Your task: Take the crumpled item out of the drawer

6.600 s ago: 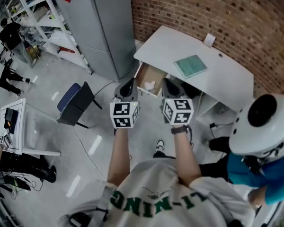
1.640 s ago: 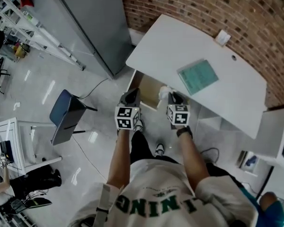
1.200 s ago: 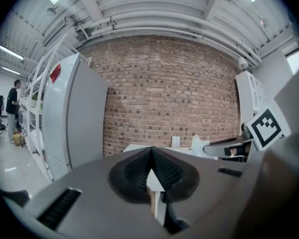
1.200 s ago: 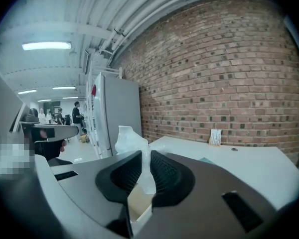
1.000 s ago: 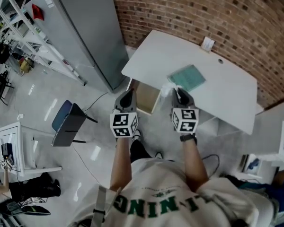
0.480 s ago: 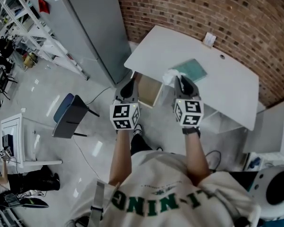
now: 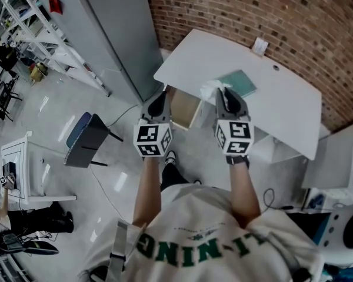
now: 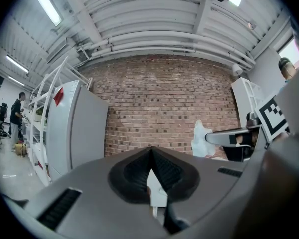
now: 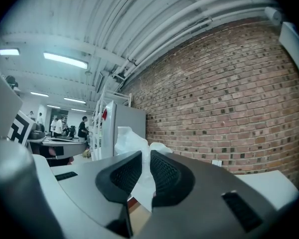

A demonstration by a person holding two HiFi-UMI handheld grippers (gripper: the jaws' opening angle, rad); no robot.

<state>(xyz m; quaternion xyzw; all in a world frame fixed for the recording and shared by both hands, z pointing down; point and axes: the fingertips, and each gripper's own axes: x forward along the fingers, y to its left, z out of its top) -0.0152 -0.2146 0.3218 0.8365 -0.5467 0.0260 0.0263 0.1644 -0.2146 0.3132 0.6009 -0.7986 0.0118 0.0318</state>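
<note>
Drawer [image 7: 185, 108] under table [image 7: 194, 57] edge, notebook [image 7: 242, 82] on top

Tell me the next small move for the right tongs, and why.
Probably carry the crumpled white item forward over the desk and set it on a bare part. The right tongs are clamped on it, and it is already up at the desk's edge, out of the open drawer, so the lift looks done.

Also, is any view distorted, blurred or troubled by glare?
Head view: sharp, with glare streaks on the glossy floor. Left gripper view: strong fisheye with black corners, and the ceiling lamp burns out white. Right gripper view: the same fisheye bends the brick wall; the crumpled item close to the lens looks slightly soft.
</note>
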